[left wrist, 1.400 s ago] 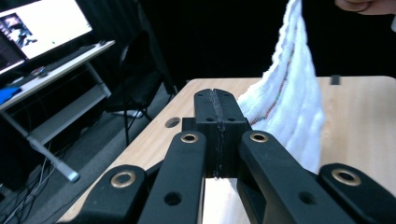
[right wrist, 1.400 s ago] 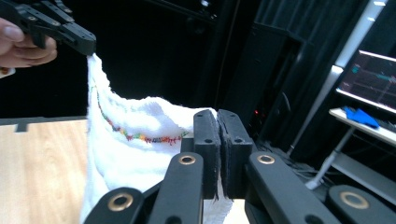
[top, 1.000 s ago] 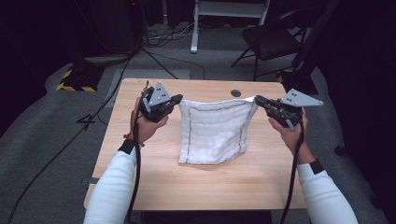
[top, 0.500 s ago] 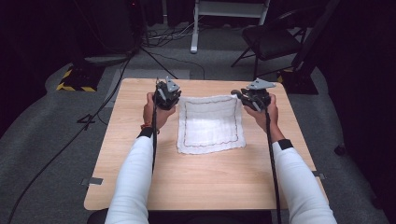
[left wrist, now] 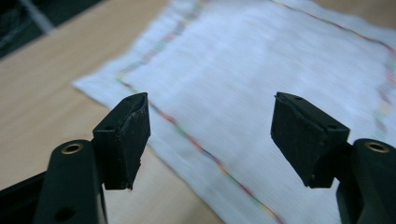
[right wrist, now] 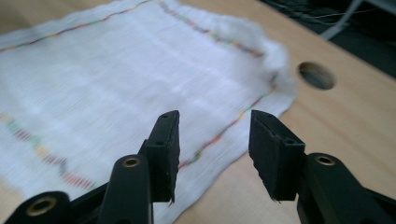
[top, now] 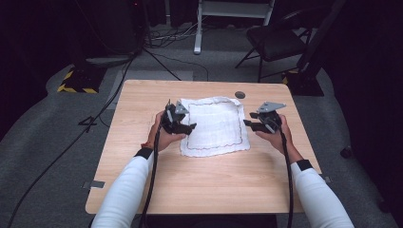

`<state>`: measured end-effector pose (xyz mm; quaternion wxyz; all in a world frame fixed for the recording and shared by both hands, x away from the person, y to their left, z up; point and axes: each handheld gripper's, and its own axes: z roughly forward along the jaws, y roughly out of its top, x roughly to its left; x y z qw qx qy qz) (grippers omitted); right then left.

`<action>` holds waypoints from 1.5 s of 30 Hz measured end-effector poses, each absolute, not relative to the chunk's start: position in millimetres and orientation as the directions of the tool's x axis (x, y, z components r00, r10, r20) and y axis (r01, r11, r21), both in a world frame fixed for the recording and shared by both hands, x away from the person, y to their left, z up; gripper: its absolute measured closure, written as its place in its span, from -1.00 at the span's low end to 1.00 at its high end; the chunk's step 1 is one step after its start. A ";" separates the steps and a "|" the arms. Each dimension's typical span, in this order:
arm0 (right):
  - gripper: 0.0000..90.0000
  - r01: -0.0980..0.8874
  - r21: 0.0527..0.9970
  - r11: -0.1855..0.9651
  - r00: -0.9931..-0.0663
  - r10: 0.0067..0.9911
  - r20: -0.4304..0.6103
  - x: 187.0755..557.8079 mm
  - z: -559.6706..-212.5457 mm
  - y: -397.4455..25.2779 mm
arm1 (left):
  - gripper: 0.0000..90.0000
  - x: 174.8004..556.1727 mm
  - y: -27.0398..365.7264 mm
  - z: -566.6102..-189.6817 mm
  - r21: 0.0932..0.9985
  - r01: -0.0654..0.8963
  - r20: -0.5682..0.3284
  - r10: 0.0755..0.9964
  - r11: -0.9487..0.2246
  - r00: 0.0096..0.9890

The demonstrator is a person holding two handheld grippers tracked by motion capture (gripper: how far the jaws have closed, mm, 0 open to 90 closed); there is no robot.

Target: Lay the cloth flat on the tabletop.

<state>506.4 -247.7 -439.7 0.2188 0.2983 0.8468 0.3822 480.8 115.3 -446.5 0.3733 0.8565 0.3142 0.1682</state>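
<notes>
A white cloth (top: pixel 214 126) with a coloured stitched border lies spread flat at the centre of the high view, on the wooden tabletop (top: pixel 204 185). The left gripper (top: pixel 183 124) sits at the cloth's left edge, jaws spread wide above the border with nothing between them. The right gripper (top: pixel 251 124) is just off the cloth's right edge, jaws parted more narrowly and empty. A round hole (top: pixel 240 95) in the tabletop lies beyond the cloth's upper right corner. A chair (top: pixel 275 40) stands on the floor at the upper right.
</notes>
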 end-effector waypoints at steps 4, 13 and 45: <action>0.14 0.338 0.762 0.553 -0.811 0.582 -0.062 481.7 -459.6 -259.6 | -0.35 450.6 114.9 -463.8 0.710 0.397 0.002 0.566 -0.581 0.825; 0.09 0.328 0.704 0.630 -0.873 0.487 -0.029 465.1 -480.1 -254.6 | -0.12 433.8 115.7 -480.8 0.681 0.393 -0.039 0.504 -0.618 0.863; 0.94 0.282 0.673 0.683 -0.908 0.416 -0.042 399.1 -488.1 -273.8 | 0.92 392.5 114.0 -489.3 0.645 0.331 -0.084 0.367 -0.689 0.926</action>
